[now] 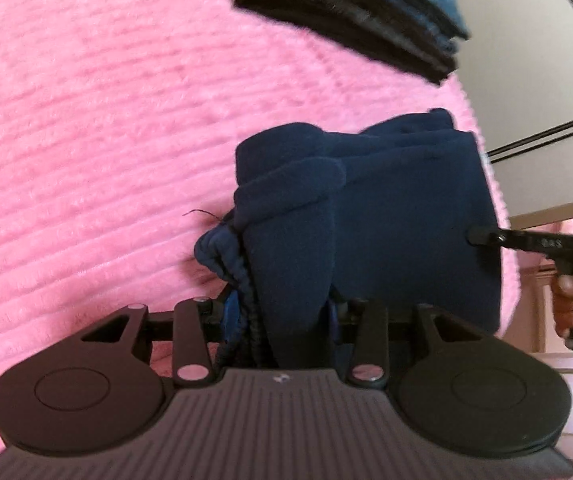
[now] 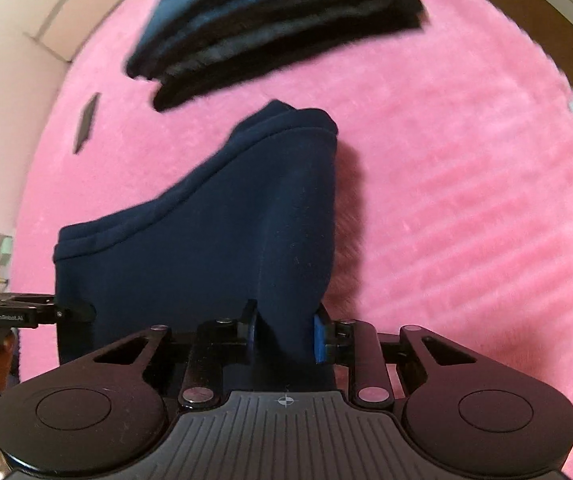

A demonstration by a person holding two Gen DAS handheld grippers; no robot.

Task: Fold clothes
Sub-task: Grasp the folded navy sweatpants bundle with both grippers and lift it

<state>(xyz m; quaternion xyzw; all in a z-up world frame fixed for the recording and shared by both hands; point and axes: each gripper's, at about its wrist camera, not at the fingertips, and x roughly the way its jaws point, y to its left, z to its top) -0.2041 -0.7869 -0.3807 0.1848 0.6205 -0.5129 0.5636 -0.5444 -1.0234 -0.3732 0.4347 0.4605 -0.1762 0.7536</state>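
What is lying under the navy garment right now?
Under the navy garment, only the pink fleece blanket shows around it. The garment hides whatever lies directly beneath it.

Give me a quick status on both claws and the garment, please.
Left claw shut on navy garment. Right claw shut on it too. Garment lifted over pink blanket. Folded dark stack lies beyond, apart.

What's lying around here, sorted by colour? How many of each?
Navy: 1, the garment held up by both grippers, left gripper and right gripper
Black and dark teal: 1, the folded stack; its separate pieces can't be counted
Pink: 1, the fuzzy blanket underneath
Total: 3
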